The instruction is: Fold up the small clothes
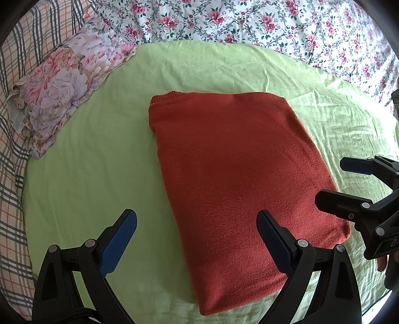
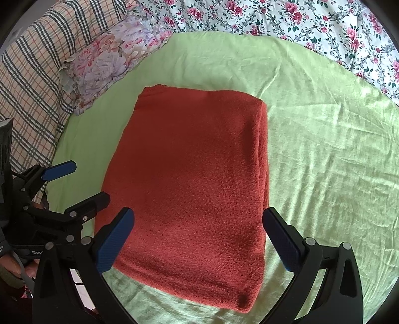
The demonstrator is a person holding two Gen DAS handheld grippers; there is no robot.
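Observation:
A rust-red knit sweater [image 1: 232, 169] lies folded into a flat rectangle on the light green sheet [image 1: 87, 154]; its ribbed collar edge shows at the far left corner. It also shows in the right wrist view [image 2: 192, 172]. My left gripper [image 1: 197, 224] is open and empty, held above the sweater's near left part. My right gripper [image 2: 198, 221] is open and empty above the sweater's near edge. The right gripper also shows at the right of the left wrist view [image 1: 331, 182], open. The left gripper shows at the left of the right wrist view [image 2: 89, 182], open.
A floral pillow [image 1: 59, 92] lies at the far left of the green sheet [image 2: 324, 149], also in the right wrist view [image 2: 109, 62]. A plaid cloth [image 1: 15, 154] lies beyond it. A flowered bedspread [image 1: 249, 22] runs along the far side.

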